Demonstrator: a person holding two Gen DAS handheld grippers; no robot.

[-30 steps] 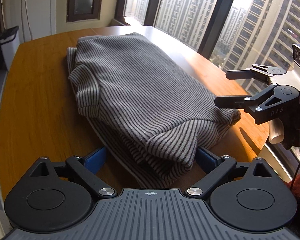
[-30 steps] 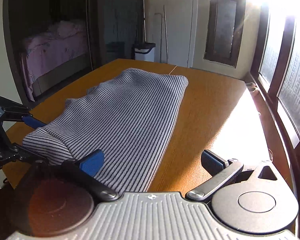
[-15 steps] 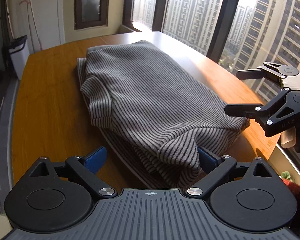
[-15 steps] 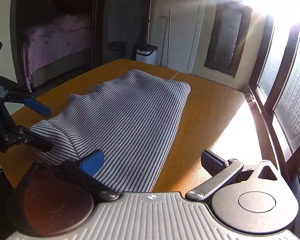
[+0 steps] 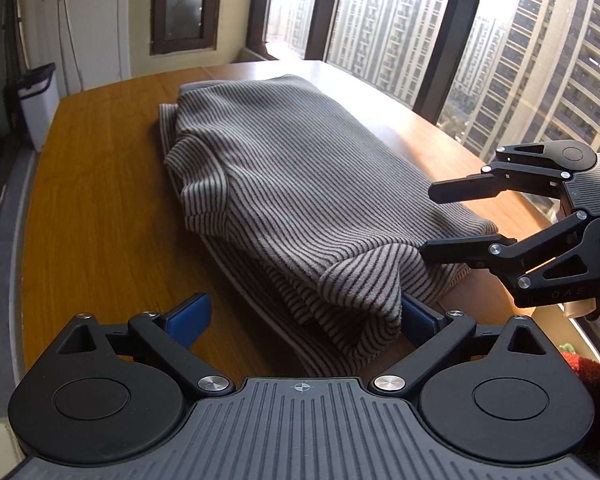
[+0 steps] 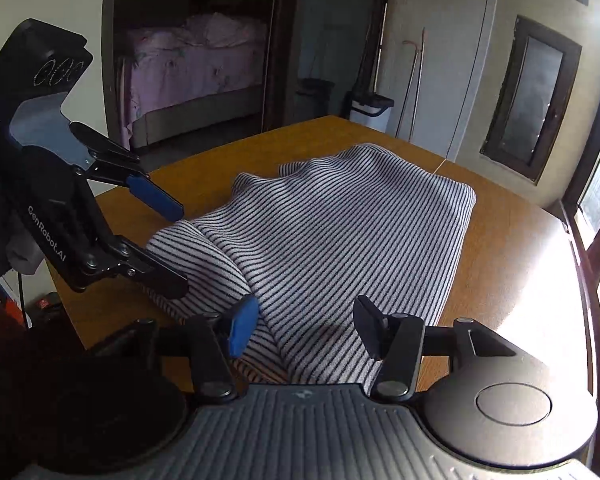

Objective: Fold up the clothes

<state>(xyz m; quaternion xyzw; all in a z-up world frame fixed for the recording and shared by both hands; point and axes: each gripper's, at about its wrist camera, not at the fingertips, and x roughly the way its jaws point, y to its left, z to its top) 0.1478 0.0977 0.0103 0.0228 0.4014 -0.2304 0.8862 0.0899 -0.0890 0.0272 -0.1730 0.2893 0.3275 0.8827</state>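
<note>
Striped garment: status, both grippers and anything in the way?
Left gripper open, near corner between its fingers. Right gripper closing over the near edge, not yet pinched. Striped garment part-folded on the table. Nothing in the way.

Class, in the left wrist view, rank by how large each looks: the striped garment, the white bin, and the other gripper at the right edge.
1. striped garment, by far the largest.
2. right gripper, partly cut off at the frame edge.
3. white bin, smallest, though it stands farther from the camera, so its true size is unsure.

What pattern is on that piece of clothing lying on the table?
The garment has thin dark stripes on light grey fabric, clearest in the right wrist view.
</note>
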